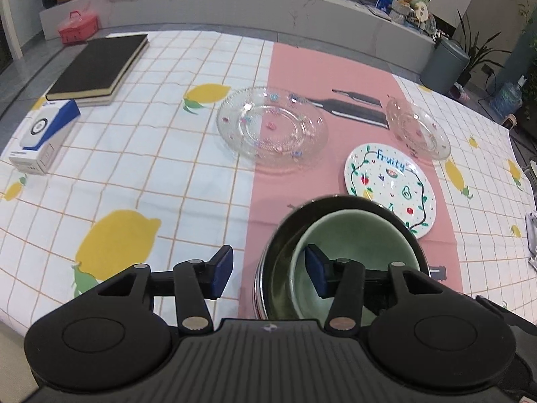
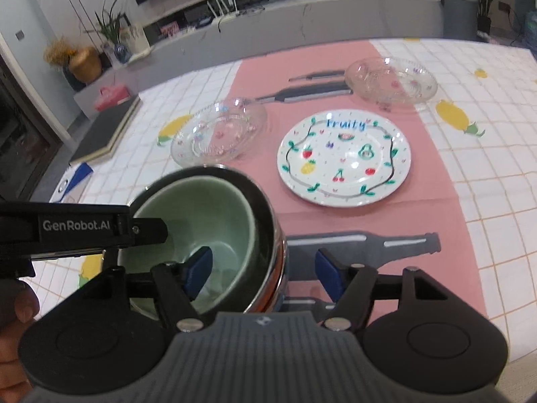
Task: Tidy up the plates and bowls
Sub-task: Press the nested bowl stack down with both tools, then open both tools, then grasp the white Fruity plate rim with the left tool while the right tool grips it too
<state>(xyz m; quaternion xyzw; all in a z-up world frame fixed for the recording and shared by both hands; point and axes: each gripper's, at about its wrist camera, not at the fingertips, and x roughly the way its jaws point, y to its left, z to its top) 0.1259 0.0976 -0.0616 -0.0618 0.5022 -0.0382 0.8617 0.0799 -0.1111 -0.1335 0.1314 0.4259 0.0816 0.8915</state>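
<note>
- The green bowl sits inside the metal bowl on the pink cloth.
- Both claws, left gripper and right gripper, are open astride the bowls' rims, pressing nothing.
- The fruit plate and two glass plates lie behind.

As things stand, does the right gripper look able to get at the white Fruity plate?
Probably yes. The right gripper stands open straddling the nested bowls' rim, not pinching it. The Fruity plate lies flat beyond, with bare pink cloth between and nothing stacked on it.
</note>
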